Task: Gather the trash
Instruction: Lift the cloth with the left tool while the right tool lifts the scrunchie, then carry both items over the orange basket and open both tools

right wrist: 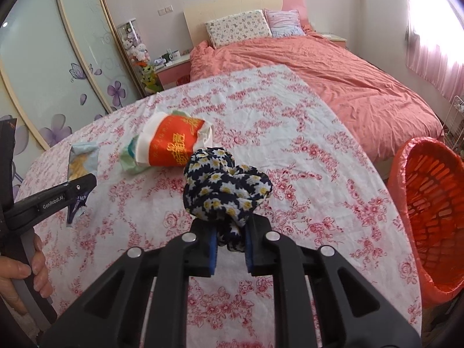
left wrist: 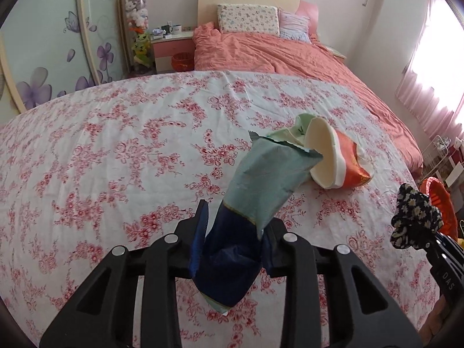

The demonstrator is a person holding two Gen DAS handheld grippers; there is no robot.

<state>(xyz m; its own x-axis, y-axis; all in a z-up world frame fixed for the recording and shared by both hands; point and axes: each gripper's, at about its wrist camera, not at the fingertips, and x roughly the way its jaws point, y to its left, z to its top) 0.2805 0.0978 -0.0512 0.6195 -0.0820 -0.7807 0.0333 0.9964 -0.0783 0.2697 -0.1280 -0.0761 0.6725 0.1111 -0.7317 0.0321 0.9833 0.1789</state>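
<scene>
My left gripper (left wrist: 235, 226) is shut on a pale green and dark blue snack wrapper (left wrist: 261, 179) and holds it above the floral tablecloth (left wrist: 116, 150); the gripper (right wrist: 84, 188) and wrapper (right wrist: 81, 159) also show at the left of the right wrist view. My right gripper (right wrist: 230, 237) is shut on a bunched black cloth with daisies (right wrist: 226, 188), also seen at the right of the left wrist view (left wrist: 414, 217). A crushed orange and white paper cup (right wrist: 171, 145) lies on its side on the table beside a pale green wrapper (right wrist: 130, 156); the cup shows in the left wrist view (left wrist: 333, 156) behind the held wrapper.
An orange lined waste basket (right wrist: 429, 211) stands off the table's right edge, also in the left wrist view (left wrist: 438, 197). A bed with a salmon duvet (right wrist: 333, 72) lies beyond the table. A sliding wardrobe (right wrist: 43, 58) is on the left.
</scene>
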